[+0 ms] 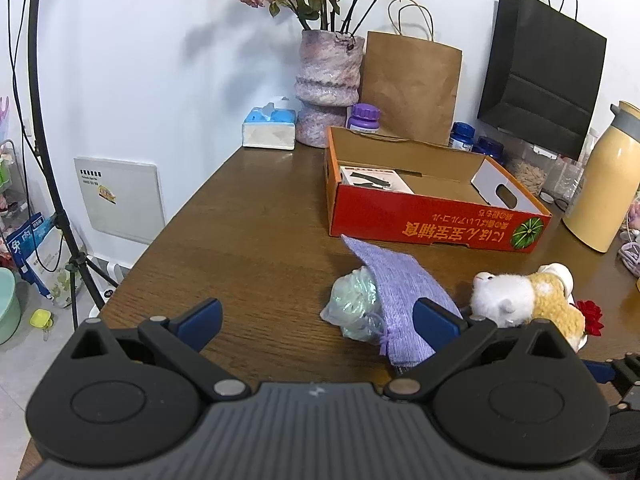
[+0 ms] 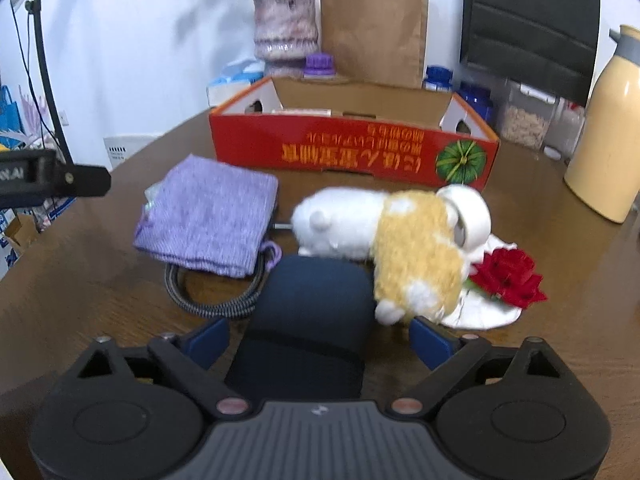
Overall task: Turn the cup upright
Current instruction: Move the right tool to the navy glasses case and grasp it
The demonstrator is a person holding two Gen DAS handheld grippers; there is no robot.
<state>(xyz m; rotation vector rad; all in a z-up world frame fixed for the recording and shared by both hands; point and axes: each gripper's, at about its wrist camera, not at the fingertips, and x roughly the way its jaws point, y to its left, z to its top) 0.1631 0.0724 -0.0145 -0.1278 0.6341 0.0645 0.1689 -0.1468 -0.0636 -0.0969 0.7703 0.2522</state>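
Note:
A dark blue cup (image 2: 308,320) sits on the brown table (image 2: 100,312) just in front of the right wrist camera. Its rounded closed end faces up and away, and its mouth is hidden. My right gripper (image 2: 320,336) is open around the cup: a blue-padded finger stands on each side, and a gap shows between each pad and the cup wall. In the left wrist view my left gripper (image 1: 316,308) hangs open over bare table near the left edge, with nothing between its fingers. The cup is not in that view.
A purple knitted pouch (image 2: 208,216), a braided cable (image 2: 216,304) and a white-and-yellow plush toy (image 2: 384,240) lie just beyond the cup. A red rose (image 2: 508,276) lies on a white plate (image 2: 480,316). Behind stand a red cardboard box (image 2: 352,148), a cream thermos (image 2: 608,136) and a vase (image 2: 286,24).

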